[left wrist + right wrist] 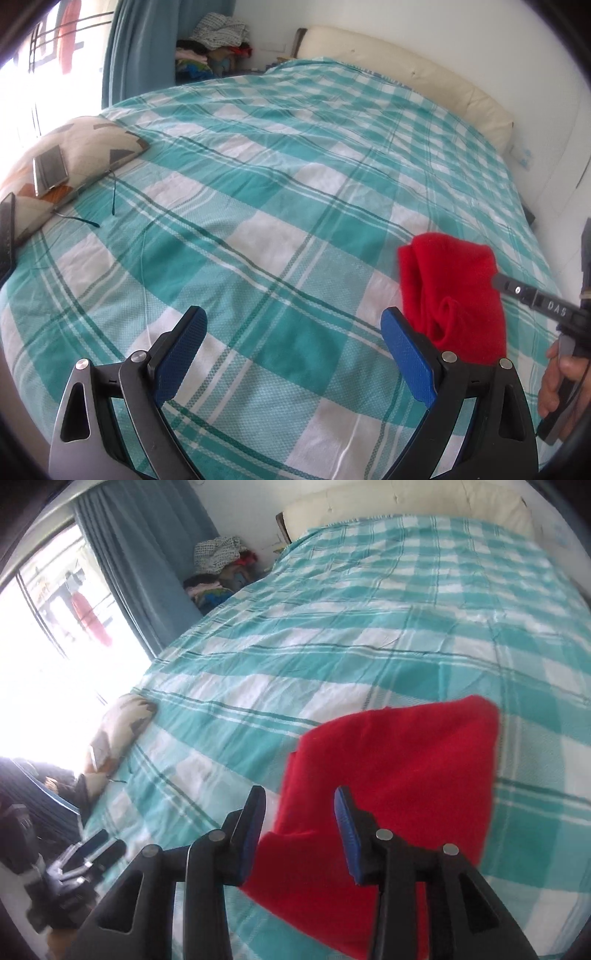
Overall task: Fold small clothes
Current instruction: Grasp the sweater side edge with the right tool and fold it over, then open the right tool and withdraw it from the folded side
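A small red garment lies folded on the teal and white checked bedspread, at the right in the left wrist view. My left gripper is open and empty, just left of the garment and above the bedspread. In the right wrist view the red garment lies right under and beyond my right gripper, whose jaws stand apart with nothing between the pads. The right gripper's dark finger reaches in over the garment's right edge in the left wrist view.
A patterned pillow with a phone on it lies at the bed's left edge. A cream headboard runs along the far side. A clothes pile and a blue curtain stand in the far corner. A bright window is left.
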{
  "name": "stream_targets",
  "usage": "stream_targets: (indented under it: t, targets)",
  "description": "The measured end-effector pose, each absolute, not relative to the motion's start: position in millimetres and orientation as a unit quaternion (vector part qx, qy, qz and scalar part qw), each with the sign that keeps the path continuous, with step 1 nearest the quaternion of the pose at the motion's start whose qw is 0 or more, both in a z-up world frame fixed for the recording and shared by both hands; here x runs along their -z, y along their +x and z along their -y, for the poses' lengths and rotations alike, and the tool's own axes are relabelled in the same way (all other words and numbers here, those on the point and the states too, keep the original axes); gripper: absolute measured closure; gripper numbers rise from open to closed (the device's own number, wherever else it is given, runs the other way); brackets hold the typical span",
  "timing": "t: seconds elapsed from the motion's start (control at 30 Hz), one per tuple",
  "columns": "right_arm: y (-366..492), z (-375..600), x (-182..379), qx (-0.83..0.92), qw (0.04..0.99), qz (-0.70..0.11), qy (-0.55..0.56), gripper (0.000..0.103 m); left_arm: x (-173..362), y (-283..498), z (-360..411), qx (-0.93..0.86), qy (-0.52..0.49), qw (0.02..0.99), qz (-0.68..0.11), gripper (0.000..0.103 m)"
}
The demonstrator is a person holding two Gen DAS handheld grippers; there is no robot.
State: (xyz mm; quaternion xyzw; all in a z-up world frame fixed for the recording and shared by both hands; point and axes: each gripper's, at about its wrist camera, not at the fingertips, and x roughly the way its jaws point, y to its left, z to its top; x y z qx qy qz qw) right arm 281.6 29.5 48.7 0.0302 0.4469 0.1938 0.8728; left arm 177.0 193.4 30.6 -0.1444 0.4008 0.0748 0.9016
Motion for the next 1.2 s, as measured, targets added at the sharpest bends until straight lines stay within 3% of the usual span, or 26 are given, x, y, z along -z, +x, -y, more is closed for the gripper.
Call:
stream_targets:
  t: [0.27, 0.4, 0.7, 0.93, 1.2]
  targets:
    - [250.0, -89.1, 35.6, -0.226, 0.851, -0.459, -0.121, 0.065, -20.3, 179.6, -185.1, -0.079, -0.124, 0.898, -0.414, 0.007]
    - [229.9, -94.8, 36.9, -0.237, 0.851, -0.442, -0.157, 0.065, -17.6, 180.4, -187.3, -0.082, -0.118, 0.897, -0.418, 0.007]
    - [195.5, -35.2, -15.8, -0.205, 0.891, -0.39, -0.112, 0.065, -20.1, 181.8, -178.9, -0.068, -0.112, 0.899, -0.418, 0.007]
    - [193.8, -1.5, 24.8, -0.162, 0.879, -0.44, -0.087, 0.064, -15.1, 183.2, -173.0, -0.065, -0.11, 0.895, -0.426, 0.007]
    - [164.2, 3.5, 22.3, -0.181, 0.879, -0.434, -0.079, 0.059, -7.2, 188.4, -164.7, -0.058, -0.108, 0.888, -0.442, 0.007]
